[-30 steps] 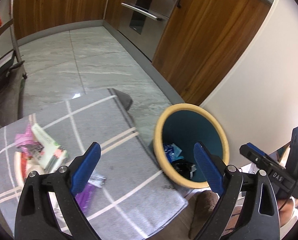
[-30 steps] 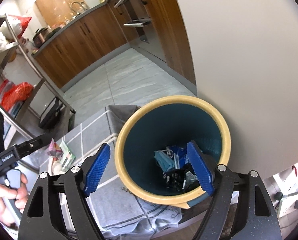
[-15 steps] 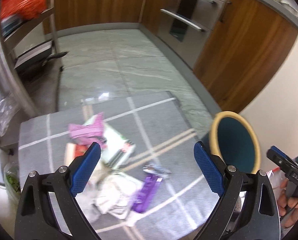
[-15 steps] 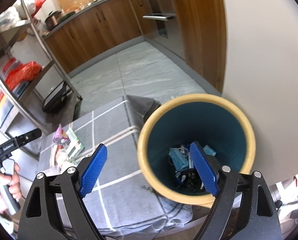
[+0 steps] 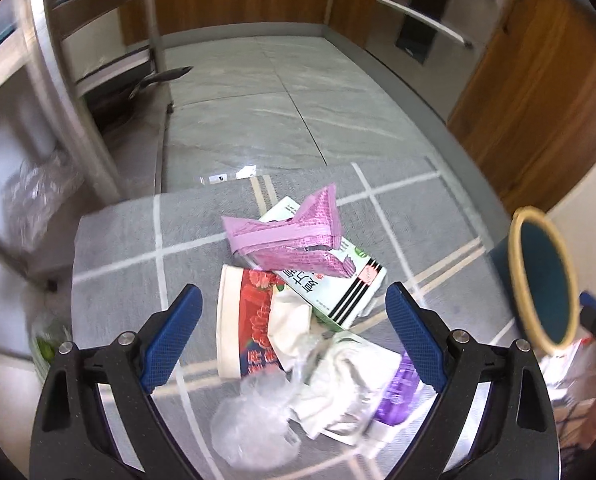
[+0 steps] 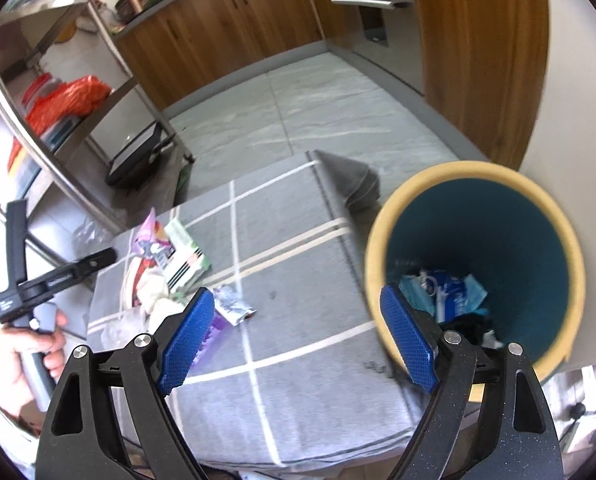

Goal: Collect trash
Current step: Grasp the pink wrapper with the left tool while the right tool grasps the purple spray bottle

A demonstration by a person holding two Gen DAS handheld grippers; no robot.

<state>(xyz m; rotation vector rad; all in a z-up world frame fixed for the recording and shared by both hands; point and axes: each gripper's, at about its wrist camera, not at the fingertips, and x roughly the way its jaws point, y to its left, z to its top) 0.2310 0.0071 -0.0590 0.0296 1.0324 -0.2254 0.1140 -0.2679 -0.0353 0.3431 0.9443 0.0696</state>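
Left gripper [image 5: 291, 334] hovering over trash pile, jaws released, empty.
Pink wrapper [image 5: 293, 236] looking light, crinkly; pinching its raised fold seems best.

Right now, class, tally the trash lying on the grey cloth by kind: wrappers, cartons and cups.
Wrappers: 3 (pink wrapper, purple wrapper, silver wrapper)
Cartons: 1 (carton)
Cups: 1 (cup)
Total: 5

A heap of trash [image 5: 298, 304] — pink wrapper, green-and-white box, red paper cup on its side, crumpled plastic — lies near the table's left edge; the teal, yellow-rimmed bin [image 6: 478, 264] stands off its right edge.
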